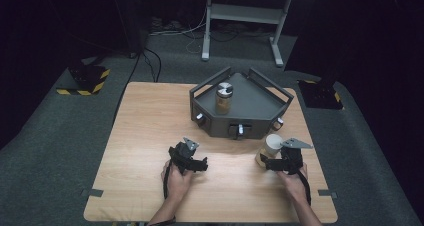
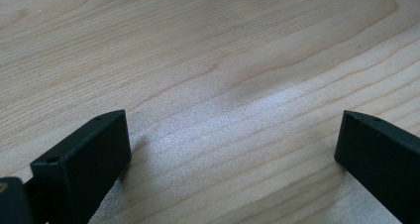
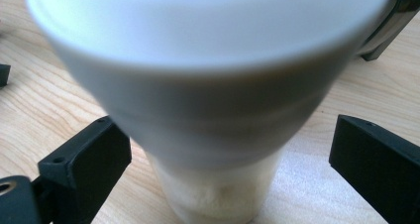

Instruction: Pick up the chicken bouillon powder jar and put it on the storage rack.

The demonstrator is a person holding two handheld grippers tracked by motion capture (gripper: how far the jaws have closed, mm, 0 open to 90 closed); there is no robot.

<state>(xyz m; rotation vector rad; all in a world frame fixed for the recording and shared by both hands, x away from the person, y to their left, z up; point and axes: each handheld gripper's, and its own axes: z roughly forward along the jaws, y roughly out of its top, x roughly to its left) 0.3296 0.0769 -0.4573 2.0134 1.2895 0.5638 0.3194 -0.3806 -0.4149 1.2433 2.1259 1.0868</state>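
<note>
Right now I have my right gripper point(image 1: 266, 162) at the lower right of the high view, pushed up against a white-lidded jar point(image 1: 270, 148) that stands on the wooden table point(image 1: 145, 136) just below the grey tray point(image 1: 252, 103). In the right gripper view the jar point(image 3: 208, 100) rises up the middle of the frame, its pale lid wide and blurred across the top and a cream-coloured body narrowing toward the bottom centre. My two black jaws stand apart at the lower left and lower right corners, with bare wood showing between each of them and the jar's body. So the fingers are spread and released around the jar, not clenched on it.

My left gripper point(image 1: 199, 164) sits at the lower centre of the high view, well apart from the jar and resting low over the table. In the left gripper view its jaws stand wide at the bottom left and bottom right of the frame, with plain wood grain between them. It is released and holds nothing.

In the upper middle of the high view, the grey tray carries a second jar point(image 1: 224, 98) with a metal lid, upright near its left side. Small knobs point(image 1: 240, 130) show along the tray's front wall. A white desk frame point(image 1: 245, 16) stands on the dark floor at the top of the frame.
</note>
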